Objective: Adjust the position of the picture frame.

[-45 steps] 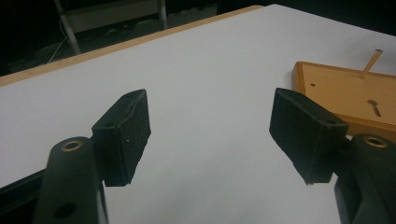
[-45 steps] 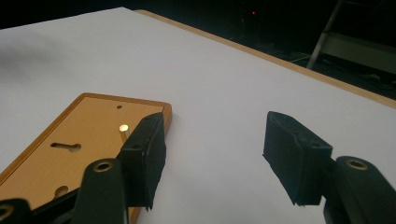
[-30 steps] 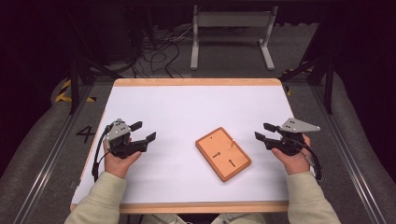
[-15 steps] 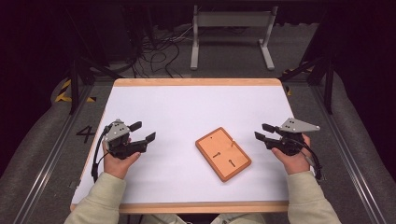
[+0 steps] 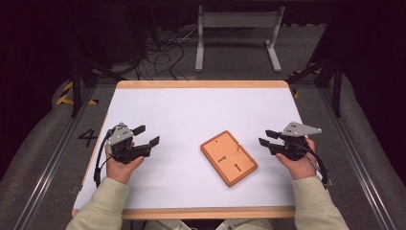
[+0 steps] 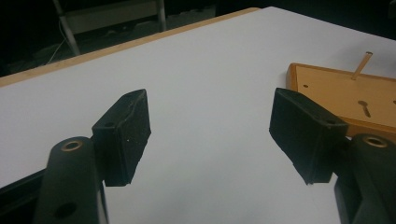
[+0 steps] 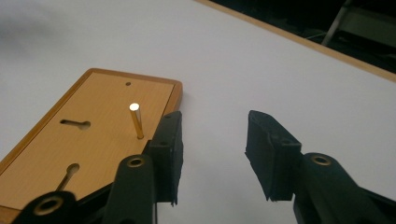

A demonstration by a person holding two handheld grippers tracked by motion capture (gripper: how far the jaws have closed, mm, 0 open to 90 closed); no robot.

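Left gripper (image 5: 148,135) near table's left edge: jaws wide apart, nothing between, idle. Right gripper (image 5: 266,138) at right: jaws have just been closing, part open, empty. Board (image 5: 228,157) flat on table (image 5: 191,110) between grippers, nearer right one, apart from both. Peg (image 7: 136,120) upright in board, keyhole slots beside it. Judgement: approach peg from right, straddle before closing, keep board from sliding.

The board (image 5: 229,157) is orange-brown wood with a paler face, dark keyhole slots and a brass-coloured peg (image 7: 136,120). The tabletop (image 5: 191,115) is plain white with a light wooden edge. Both grippers, left (image 5: 146,136) and right (image 5: 267,137), are black; the right one has a grey plate. The sleeves (image 5: 103,206) are pale beige.
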